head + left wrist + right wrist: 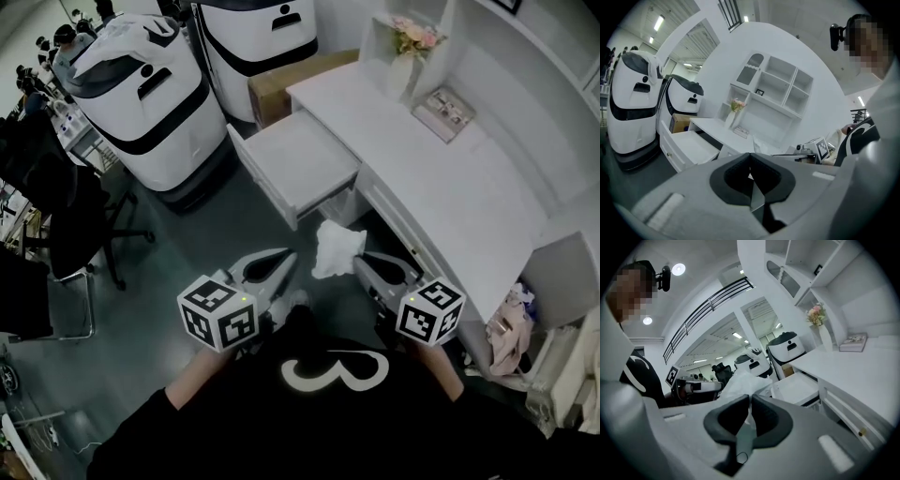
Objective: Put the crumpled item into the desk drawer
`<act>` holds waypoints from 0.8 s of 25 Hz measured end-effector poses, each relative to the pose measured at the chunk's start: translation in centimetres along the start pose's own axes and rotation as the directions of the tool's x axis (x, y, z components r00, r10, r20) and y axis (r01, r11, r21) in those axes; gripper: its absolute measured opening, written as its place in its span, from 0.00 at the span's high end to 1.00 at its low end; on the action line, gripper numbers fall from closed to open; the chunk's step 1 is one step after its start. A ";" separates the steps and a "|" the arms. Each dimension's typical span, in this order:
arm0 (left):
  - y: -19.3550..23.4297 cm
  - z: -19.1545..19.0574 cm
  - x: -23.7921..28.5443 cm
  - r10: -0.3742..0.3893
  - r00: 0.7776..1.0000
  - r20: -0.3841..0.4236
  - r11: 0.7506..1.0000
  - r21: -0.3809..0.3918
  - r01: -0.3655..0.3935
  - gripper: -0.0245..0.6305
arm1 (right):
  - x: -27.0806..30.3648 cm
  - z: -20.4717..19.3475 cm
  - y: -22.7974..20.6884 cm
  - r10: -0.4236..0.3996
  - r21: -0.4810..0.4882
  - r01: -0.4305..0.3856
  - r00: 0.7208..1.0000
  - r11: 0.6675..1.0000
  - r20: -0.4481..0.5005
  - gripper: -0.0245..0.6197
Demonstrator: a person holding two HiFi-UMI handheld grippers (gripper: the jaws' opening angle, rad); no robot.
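Observation:
A crumpled white item [336, 247] hangs in front of the white desk [450, 197], with my right gripper [360, 263] shut on its lower right edge. In the right gripper view the crumpled item [739, 381] bulges beyond the closed jaws. My left gripper [292, 256] is just left of the item with its jaws together and nothing between them; in its own view the left gripper [750, 155] is shut. The desk drawer [298, 165] stands pulled out and empty, farther away and to the left. The same drawer [690, 146] shows in the left gripper view and again, as the drawer [798, 388], in the right one.
Two big white-and-black machines [142, 94] [259, 37] stand beyond the drawer, with a cardboard box [279, 86] beside them. A black office chair [77, 217] is at the left. A flower vase [409, 52] and a small book [444, 112] are on the desk. Pinkish cloth [511, 330] lies at the right.

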State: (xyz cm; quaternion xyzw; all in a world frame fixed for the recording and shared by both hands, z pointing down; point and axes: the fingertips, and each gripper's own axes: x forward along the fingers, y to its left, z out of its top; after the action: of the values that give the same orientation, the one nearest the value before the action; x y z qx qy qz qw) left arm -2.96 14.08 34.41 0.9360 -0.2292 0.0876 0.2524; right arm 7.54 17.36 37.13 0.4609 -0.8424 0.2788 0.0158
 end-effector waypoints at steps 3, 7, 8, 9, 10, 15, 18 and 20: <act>2.8 1.8 2.0 -0.006 1.000 -0.017 1.000 -0.015 0.006 0.95 | 2.9 1.4 -1.9 -0.003 0.017 0.003 1.000 1.000 -0.018 0.93; 7.0 4.3 4.3 -0.006 0.999 -0.036 1.000 -0.027 0.005 0.95 | 6.9 3.8 -4.5 -0.010 0.037 0.011 0.999 0.999 -0.033 0.93; 8.1 4.9 4.8 -0.005 0.999 -0.040 1.000 -0.031 0.004 0.95 | 7.9 4.3 -5.1 -0.011 0.041 0.013 0.999 0.999 -0.036 0.93; 9.1 5.4 5.3 -0.004 0.999 -0.045 0.999 -0.034 0.003 0.95 | 8.9 4.9 -5.7 -0.012 0.045 0.014 0.999 0.999 -0.040 0.93; 10.1 5.8 5.8 -0.004 0.999 -0.049 0.999 -0.037 0.002 0.95 | 9.9 5.3 -6.2 -0.014 0.047 0.016 0.999 0.999 -0.043 0.93; 15.6 7.9 8.5 0.007 0.998 -0.063 0.998 -0.055 -0.011 0.95 | 14.5 7.4 -9.2 -0.030 0.053 0.034 0.997 0.998 -0.065 0.93; 18.6 8.7 10.0 0.009 0.997 -0.070 0.998 -0.067 -0.014 0.95 | 16.9 7.8 -10.9 -0.050 0.049 0.055 0.995 0.997 -0.090 0.93; 20.1 9.0 10.9 0.007 0.997 -0.078 0.997 -0.072 -0.012 0.95 | 18.2 8.2 -11.9 -0.064 0.050 0.070 0.993 0.996 -0.102 0.93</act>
State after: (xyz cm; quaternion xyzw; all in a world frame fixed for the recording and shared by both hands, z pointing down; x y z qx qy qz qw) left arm -2.46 -10.15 38.41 0.9211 -0.2267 0.1167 0.2943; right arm 8.33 -5.53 40.81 0.4746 -0.8169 0.3231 0.0550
